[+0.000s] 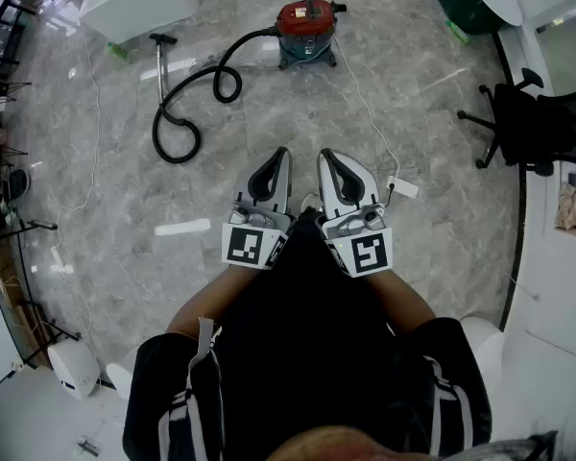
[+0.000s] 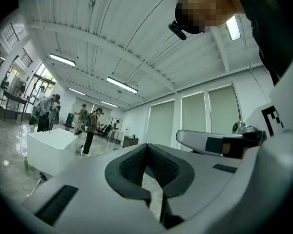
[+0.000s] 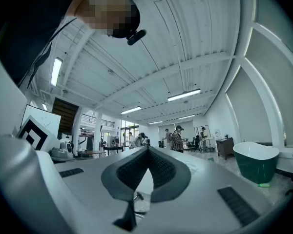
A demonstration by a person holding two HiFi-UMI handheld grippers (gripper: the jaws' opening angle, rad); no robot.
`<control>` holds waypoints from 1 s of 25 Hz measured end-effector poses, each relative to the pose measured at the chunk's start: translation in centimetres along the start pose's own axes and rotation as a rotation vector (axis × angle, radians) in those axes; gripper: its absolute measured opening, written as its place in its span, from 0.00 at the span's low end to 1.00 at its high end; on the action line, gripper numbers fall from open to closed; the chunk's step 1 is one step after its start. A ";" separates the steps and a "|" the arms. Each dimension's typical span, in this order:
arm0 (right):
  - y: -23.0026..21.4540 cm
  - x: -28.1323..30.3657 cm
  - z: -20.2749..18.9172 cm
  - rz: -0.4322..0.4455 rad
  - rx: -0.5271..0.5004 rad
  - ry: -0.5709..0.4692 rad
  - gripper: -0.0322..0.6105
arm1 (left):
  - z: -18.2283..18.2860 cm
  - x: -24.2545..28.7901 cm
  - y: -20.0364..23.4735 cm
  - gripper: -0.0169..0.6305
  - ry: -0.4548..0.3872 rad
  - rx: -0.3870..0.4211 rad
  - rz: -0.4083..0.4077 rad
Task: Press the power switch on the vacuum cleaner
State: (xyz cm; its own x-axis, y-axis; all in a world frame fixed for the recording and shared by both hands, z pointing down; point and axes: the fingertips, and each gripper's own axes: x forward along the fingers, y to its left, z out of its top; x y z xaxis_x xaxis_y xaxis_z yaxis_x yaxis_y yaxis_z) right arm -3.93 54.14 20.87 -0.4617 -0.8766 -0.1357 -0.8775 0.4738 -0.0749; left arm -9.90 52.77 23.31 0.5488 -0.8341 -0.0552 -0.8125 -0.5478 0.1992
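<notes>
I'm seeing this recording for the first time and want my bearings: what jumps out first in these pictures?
A red vacuum cleaner stands on the grey floor at the top of the head view, its black hose looping to its left. Nearer the person, the left gripper and right gripper are held side by side, jaws together and empty, well short of it.

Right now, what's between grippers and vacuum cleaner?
Head view: only bare floor between left gripper, right gripper and vacuum cleaner; hose passes left, cord right.
</notes>
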 end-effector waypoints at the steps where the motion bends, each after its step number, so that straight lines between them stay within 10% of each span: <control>1: -0.4 -0.1 -0.1 0.001 -0.003 0.001 0.08 | -0.1 0.3 -0.2 0.05 -0.003 0.002 0.002; 17: -6.6 -2.6 -3.8 -0.052 0.170 0.081 0.08 | -1.9 0.4 -0.2 0.06 -0.008 -0.007 0.081; 25: -6.4 0.4 -4.6 -0.020 0.031 0.107 0.08 | -3.6 4.5 2.4 0.06 0.041 -0.052 0.076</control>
State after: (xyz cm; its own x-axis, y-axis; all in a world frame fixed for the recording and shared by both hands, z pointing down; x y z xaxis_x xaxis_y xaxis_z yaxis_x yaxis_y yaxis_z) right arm 0.92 50.38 25.88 -0.4572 -0.8889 -0.0278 -0.8828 0.4574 -0.1073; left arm -8.68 47.88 27.09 0.4946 -0.8691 0.0013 -0.8414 -0.4784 0.2514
